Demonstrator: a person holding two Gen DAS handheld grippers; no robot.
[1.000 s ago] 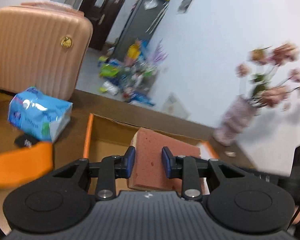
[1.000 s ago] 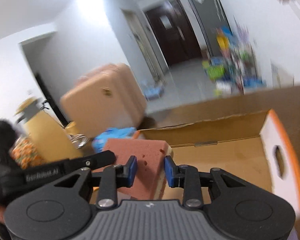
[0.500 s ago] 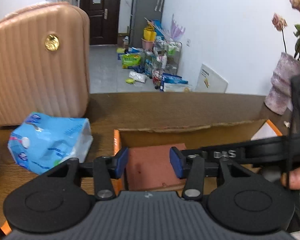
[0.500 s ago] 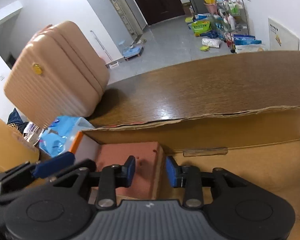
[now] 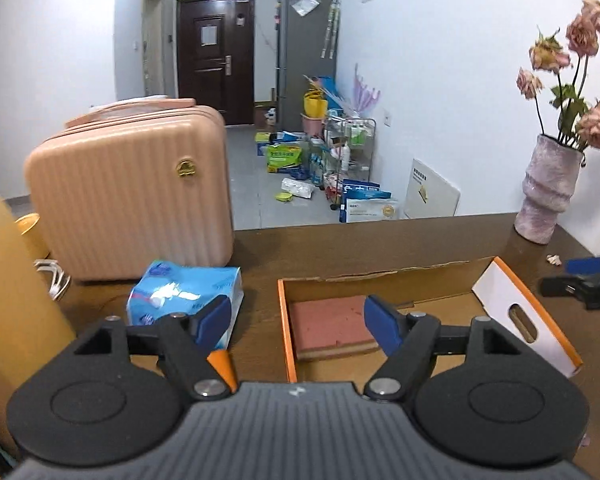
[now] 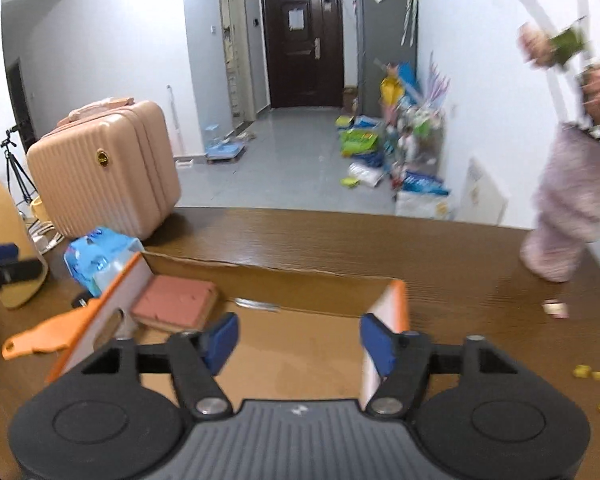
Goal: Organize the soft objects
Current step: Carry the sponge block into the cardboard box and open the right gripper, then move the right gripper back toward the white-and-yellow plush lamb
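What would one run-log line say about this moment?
sponge: lying in cardboard box | left claw: opening, empty | right claw: opening, empty | tissue pack: outside box

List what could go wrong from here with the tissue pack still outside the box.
The tissue pack lies close to the box wall; a careless grab could shove the box.
The orange tool lies beside it and may get knocked.
Both grippers, left and right, are opening empty; the sponge fills one corner only.

Bright indoor light, fisheye-bent edges, motion blur at right.
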